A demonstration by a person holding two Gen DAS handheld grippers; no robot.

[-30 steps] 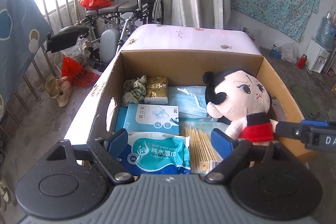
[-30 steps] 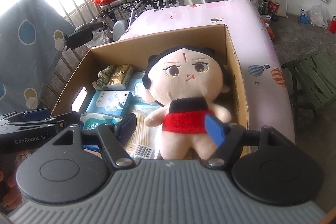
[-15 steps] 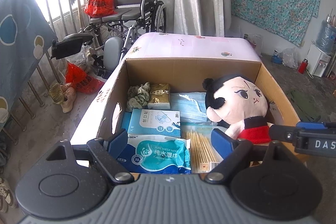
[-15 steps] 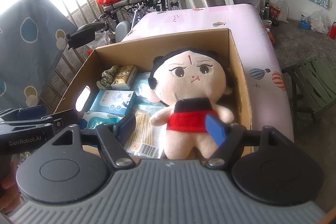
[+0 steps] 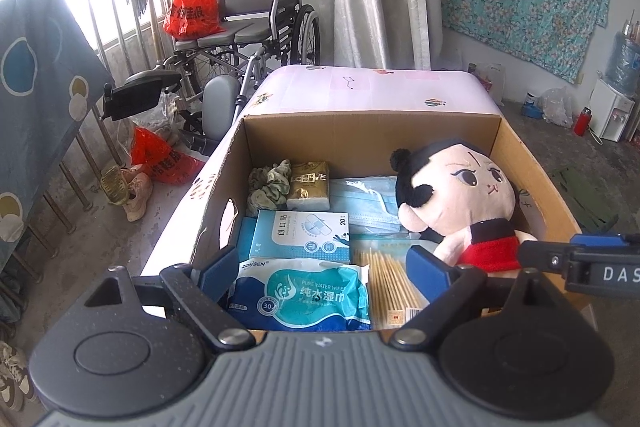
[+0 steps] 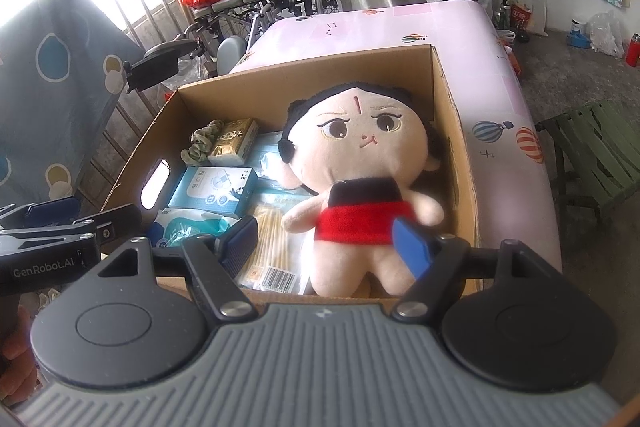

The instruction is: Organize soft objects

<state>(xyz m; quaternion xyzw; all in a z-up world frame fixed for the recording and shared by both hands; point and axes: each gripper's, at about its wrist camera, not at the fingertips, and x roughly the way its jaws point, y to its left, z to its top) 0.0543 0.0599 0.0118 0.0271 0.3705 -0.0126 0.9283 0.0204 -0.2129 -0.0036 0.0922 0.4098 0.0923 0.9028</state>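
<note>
Presently, a cardboard box [image 5: 368, 131] is being shown across the centre of both frames, resting on a pink patterned surface [image 6: 400, 27]. At the right of the box in the left wrist view, and at the centre of the right wrist view, a plush doll [image 6: 356, 163] is being seen lying on its back, head toward the far wall. Toward the lower left of the box a wet wipes pack [image 5: 304, 295] is being displayed, with a pale blue carton [image 5: 300, 235] above it, face masks [image 5: 360, 199] to the right of that, a cotton swab packet [image 5: 390, 279] at the lower centre, and a tissue pack [image 5: 310, 185] and green scrunchie [image 5: 268, 185] at the upper left corner.

The right gripper [image 6: 324, 243] is being held above the near rim, jaws wide apart and gripping nothing, with the doll's red torso framed between them. The left gripper [image 5: 324, 267] is likewise being held open and empty over the wipes.

Organizing is judged to be starting with the doll. A good pick would be made by lowering the right fingers around the narrow red torso, not the broad head, and closing gently, since plush is compressed easily. The near wall should be cleared during descent.
</note>
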